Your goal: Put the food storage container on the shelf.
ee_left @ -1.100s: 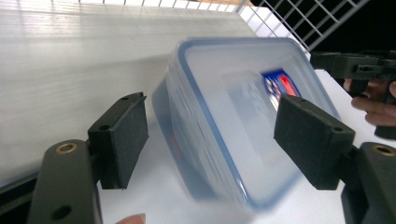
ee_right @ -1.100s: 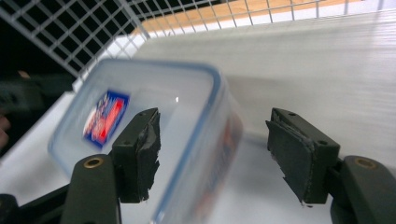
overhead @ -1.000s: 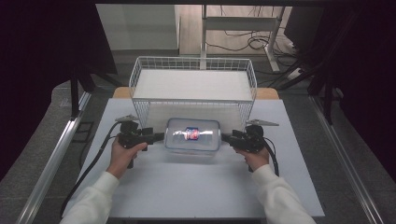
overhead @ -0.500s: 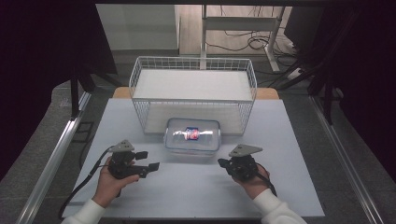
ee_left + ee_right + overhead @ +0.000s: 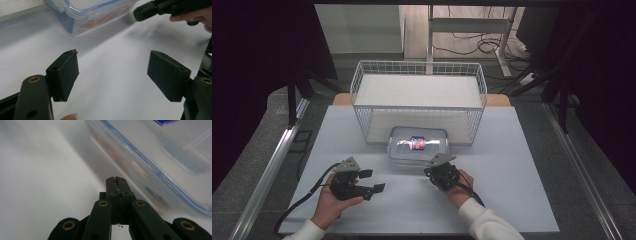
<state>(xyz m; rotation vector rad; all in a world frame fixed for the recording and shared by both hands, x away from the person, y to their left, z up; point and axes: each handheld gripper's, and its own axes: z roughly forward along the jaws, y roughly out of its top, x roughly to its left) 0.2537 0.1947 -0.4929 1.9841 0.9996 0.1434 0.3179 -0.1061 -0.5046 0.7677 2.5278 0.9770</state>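
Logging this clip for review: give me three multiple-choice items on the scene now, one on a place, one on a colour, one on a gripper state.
1. Where does the clear container sit?
A. on the table in front of the wire basket
B. inside the basket
C. on the floor

2. What colour is the container's lid seal?
A. green
B. blue
C. yellow

3. How do the jaws stand?
A. both shut
B. both open
C. left gripper open, right gripper shut

Answers: 1 A, the high view shows it before the basket's front wall. 2 B, a blue line rims the lid. 3 C, left pads stand apart, right pads meet.
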